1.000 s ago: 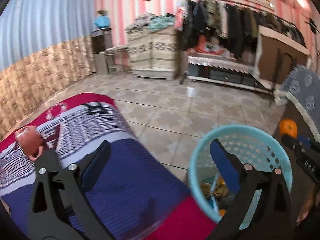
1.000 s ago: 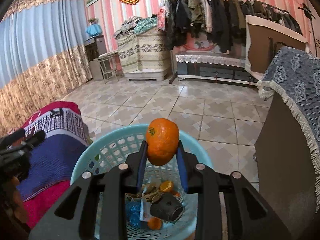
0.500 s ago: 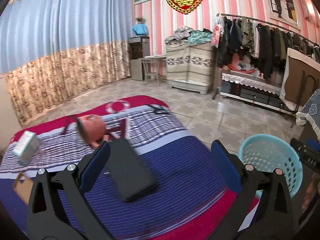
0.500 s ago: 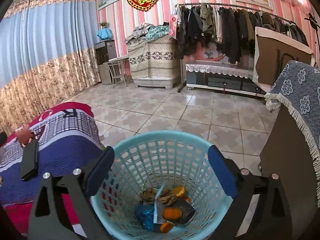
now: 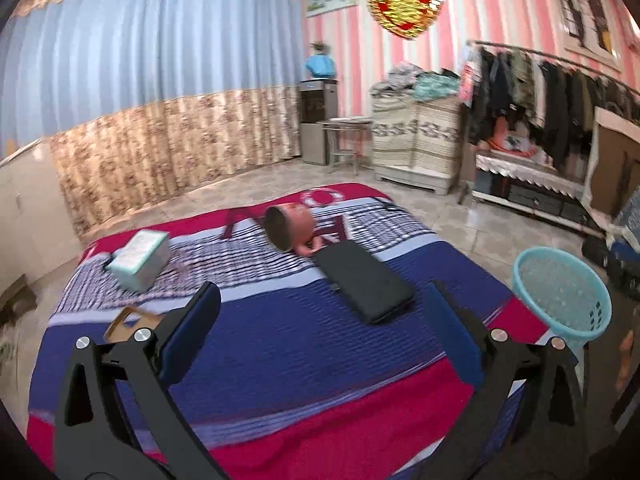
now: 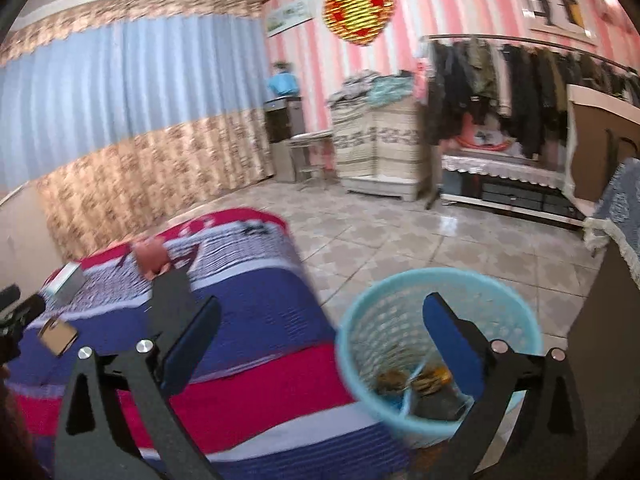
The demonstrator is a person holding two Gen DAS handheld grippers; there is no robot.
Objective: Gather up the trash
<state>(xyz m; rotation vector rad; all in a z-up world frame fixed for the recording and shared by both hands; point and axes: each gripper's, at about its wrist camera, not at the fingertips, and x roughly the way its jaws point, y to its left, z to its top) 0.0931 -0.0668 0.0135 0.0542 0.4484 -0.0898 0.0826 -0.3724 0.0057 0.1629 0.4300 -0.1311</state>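
Your left gripper (image 5: 320, 320) and right gripper (image 6: 320, 328): both agape, jaws opening on right, nothing between. Perforated turquoise plastic basket (image 6: 404, 304) holds scraps; small brown card box (image 5: 120, 322) and pale green carton (image 5: 140, 254) left on striped bedspread (image 5: 280, 352).

Walls: pink-and-white striped wall (image 5: 500, 20) with a red-and-gold heart ornament (image 5: 404, 6) and a framed picture (image 5: 586, 26).
Curtain: blue curtain (image 5: 152, 52) with a floral beige lower band, filling the left side.
Floor: pale patterned tiles (image 6: 420, 236) — glossy, catching a reflection.
Furniture: a clothes rail (image 5: 560, 92) of dark garments, a low covered shelf (image 5: 524, 180) under it, a cloth-draped cabinet (image 5: 416, 140) piled with folded fabric, a water dispenser (image 5: 320, 116) in the corner.
Foreground: a bed (image 5: 280, 320) under a striped red, blue and white cover.
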